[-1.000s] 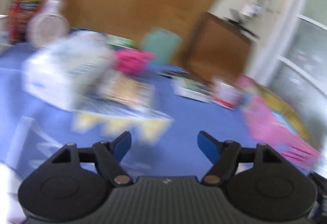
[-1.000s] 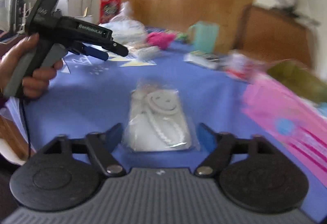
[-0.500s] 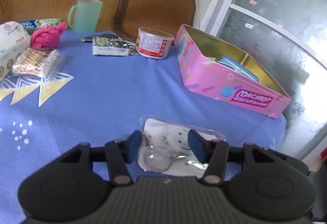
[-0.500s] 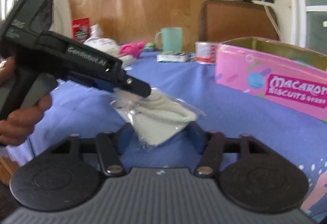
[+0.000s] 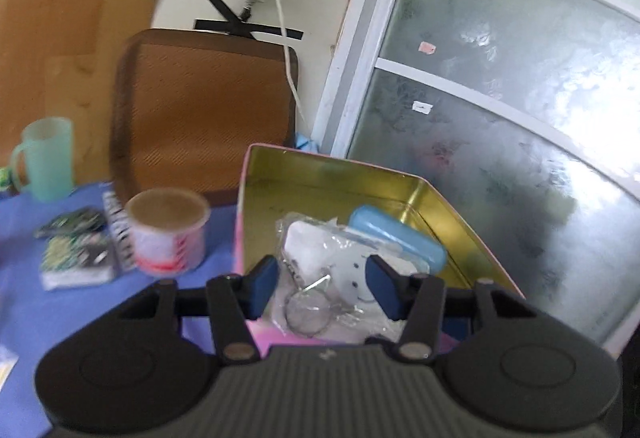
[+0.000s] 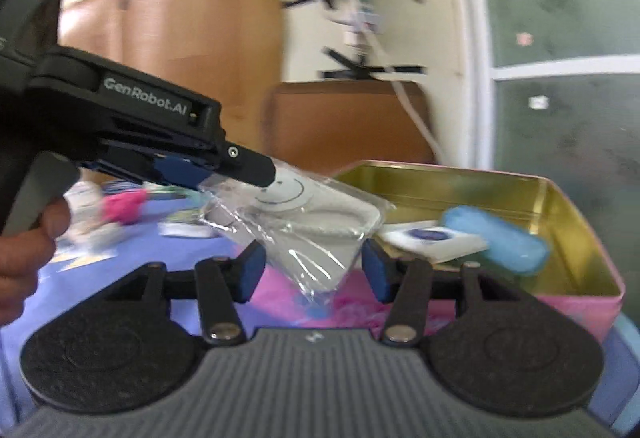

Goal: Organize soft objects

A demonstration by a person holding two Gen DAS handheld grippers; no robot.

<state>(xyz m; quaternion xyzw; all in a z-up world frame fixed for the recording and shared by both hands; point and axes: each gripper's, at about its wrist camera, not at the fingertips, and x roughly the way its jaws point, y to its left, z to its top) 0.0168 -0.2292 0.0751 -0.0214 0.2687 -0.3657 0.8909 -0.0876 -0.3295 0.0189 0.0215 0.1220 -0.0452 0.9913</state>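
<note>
My left gripper (image 5: 322, 288) is shut on a clear plastic packet (image 5: 320, 270) holding a white smiley-face soft item and a key ring. It holds the packet above the near rim of the pink tin box (image 5: 360, 194) with a gold inside. In the right wrist view the left gripper (image 6: 224, 174) shows from the side, with the packet (image 6: 296, 214) hanging from it over the pink box (image 6: 560, 222). A light blue soft case (image 6: 496, 238) and a white card lie in the box. My right gripper (image 6: 312, 270) is open and empty, just below the packet.
On the blue tablecloth (image 5: 24, 302) stand a small round tub (image 5: 168, 230), a mint green mug (image 5: 44, 158) and some packets (image 5: 76, 250). A brown chair back (image 5: 204, 110) stands behind the table. A pink soft thing (image 6: 124, 204) lies far left.
My left gripper closed on the packet, lifted it off the table and carried it right, up over the pink box. My right gripper turned to face the box.
</note>
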